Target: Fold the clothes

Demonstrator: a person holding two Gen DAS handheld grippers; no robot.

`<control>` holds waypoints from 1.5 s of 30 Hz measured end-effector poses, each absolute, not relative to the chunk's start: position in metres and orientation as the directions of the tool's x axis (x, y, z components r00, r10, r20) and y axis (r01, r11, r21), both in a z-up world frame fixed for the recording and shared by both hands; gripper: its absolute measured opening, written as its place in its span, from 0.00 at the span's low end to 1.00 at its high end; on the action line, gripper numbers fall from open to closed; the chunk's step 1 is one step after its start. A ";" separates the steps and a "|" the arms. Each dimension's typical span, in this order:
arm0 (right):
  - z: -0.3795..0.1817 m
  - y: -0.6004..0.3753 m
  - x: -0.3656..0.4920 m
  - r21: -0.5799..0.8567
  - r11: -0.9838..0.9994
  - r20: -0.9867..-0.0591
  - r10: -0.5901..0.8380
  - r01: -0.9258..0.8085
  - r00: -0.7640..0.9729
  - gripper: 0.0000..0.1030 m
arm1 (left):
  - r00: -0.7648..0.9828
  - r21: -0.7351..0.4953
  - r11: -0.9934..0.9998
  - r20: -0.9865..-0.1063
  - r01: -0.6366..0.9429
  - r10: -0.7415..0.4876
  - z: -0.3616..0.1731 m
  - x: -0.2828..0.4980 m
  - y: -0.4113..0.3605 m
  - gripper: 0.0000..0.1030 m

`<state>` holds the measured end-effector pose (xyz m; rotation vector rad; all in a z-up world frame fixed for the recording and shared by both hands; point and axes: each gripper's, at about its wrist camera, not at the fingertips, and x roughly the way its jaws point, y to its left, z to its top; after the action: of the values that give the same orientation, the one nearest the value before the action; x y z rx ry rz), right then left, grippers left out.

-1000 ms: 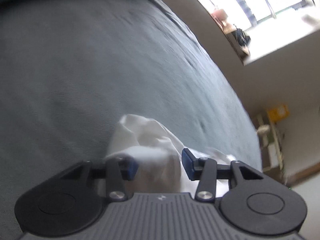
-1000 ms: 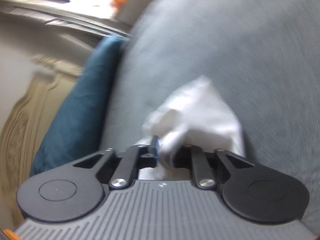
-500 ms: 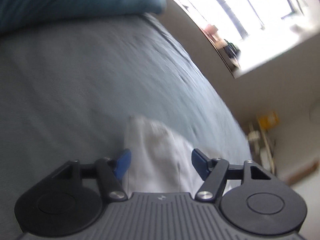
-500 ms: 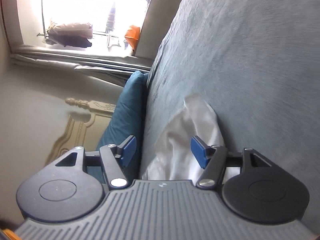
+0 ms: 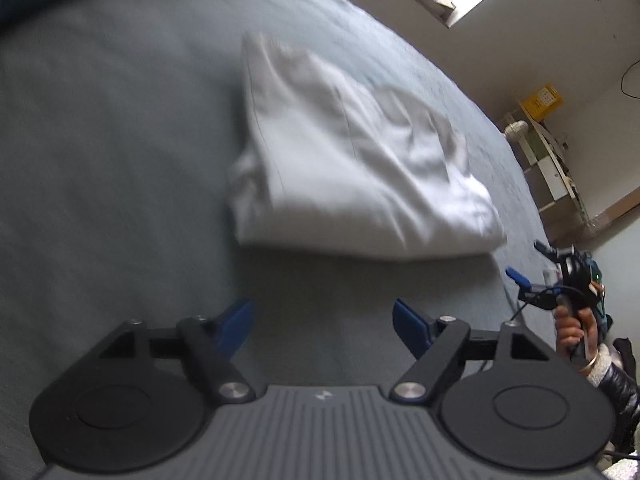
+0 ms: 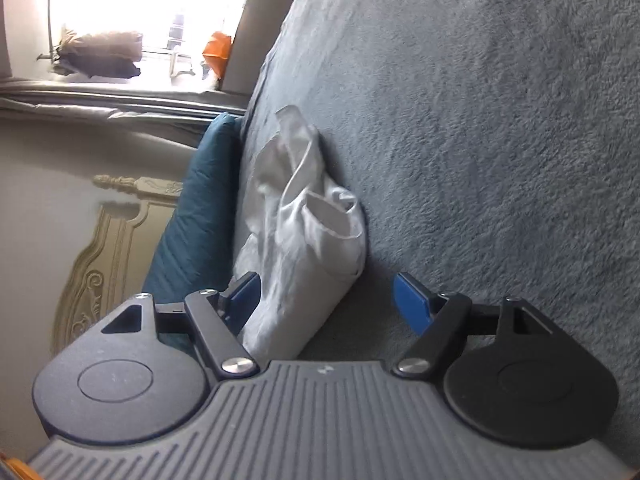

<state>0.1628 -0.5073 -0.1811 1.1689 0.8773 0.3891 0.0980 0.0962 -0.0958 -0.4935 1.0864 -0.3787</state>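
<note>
A white garment (image 5: 352,160) lies folded into a compact bundle on the grey-blue bed cover (image 5: 100,160). My left gripper (image 5: 322,322) is open and empty, hovering a short way back from the bundle's near edge. My right gripper (image 6: 330,300) is open and empty, with the end of the same white garment (image 6: 304,232) lying between and just beyond its blue fingers, not gripped. The right gripper also shows in the left wrist view (image 5: 532,266), held in a hand at the bed's right side.
A teal pillow (image 6: 192,220) lies at the head of the bed beside an ornate headboard (image 6: 104,248). A bright window with items on its sill (image 6: 120,48) is beyond. Shelving (image 5: 548,160) stands against the far wall off the bed's edge.
Both grippers have let go of the garment, opened wide and pulled back. The white garment now lies folded on the bed.
</note>
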 end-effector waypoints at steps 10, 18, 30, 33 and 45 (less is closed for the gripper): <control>-0.202 -0.448 0.177 0.918 0.372 -0.388 0.761 0.140 0.520 0.72 | 0.494 -0.664 0.747 -0.639 0.033 -0.590 -0.139 0.128 0.072 0.77; -0.215 -0.447 0.201 0.951 0.281 -0.303 0.757 0.131 0.579 0.69 | 0.613 -0.759 0.643 -0.556 -0.100 -0.561 -0.152 0.137 0.095 0.67; -0.219 -0.436 0.215 0.911 0.384 -0.381 0.644 0.150 0.664 0.08 | 0.663 -0.802 0.566 -0.531 -0.193 -0.527 -0.168 0.145 0.090 0.20; -0.203 -0.427 0.206 0.894 0.433 -0.378 0.598 0.112 0.707 0.04 | 0.679 -0.806 0.566 -0.515 -0.174 -0.524 -0.160 0.136 0.090 0.14; -0.170 -0.435 0.122 0.902 0.401 -0.391 0.602 0.161 0.696 0.03 | 0.565 -0.737 0.672 -0.587 -0.077 -0.580 -0.114 0.048 0.090 0.10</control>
<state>0.1222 -0.4348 -0.1698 1.1510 0.7881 0.3184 0.0482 0.0900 -0.1144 -0.8006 0.9413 -0.3362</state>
